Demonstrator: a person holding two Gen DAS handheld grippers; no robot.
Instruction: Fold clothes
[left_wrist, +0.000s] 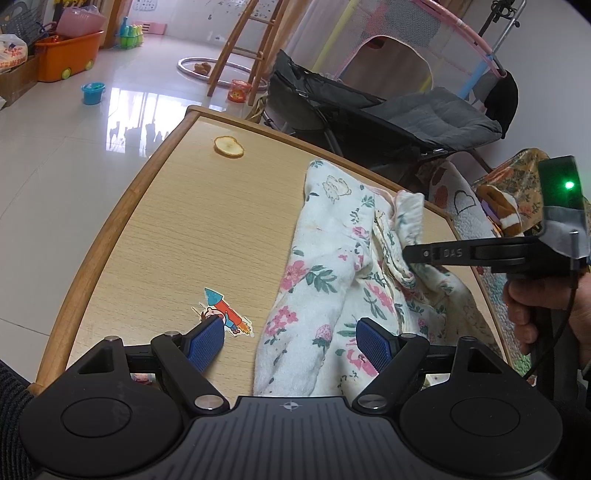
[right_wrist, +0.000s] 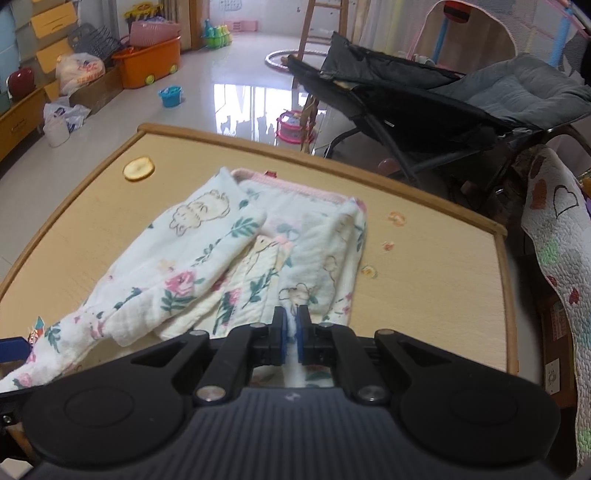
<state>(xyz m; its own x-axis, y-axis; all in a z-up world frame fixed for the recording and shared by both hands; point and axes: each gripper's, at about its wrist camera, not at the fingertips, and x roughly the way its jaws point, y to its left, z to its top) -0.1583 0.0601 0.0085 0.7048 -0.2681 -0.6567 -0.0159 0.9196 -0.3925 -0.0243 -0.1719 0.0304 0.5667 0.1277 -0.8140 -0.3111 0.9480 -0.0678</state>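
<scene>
From the left wrist, right tongs (left_wrist: 406, 254) visibly pinch floral garment (left_wrist: 332, 266).

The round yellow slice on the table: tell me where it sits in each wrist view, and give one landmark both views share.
Left wrist view: the yellow slice lies upper centre-left, near the table's far edge, left of the floral garment.
Right wrist view: it lies upper left, near the far-left corner.
Shared landmark: the orange wheeled bin on the floor.
</scene>
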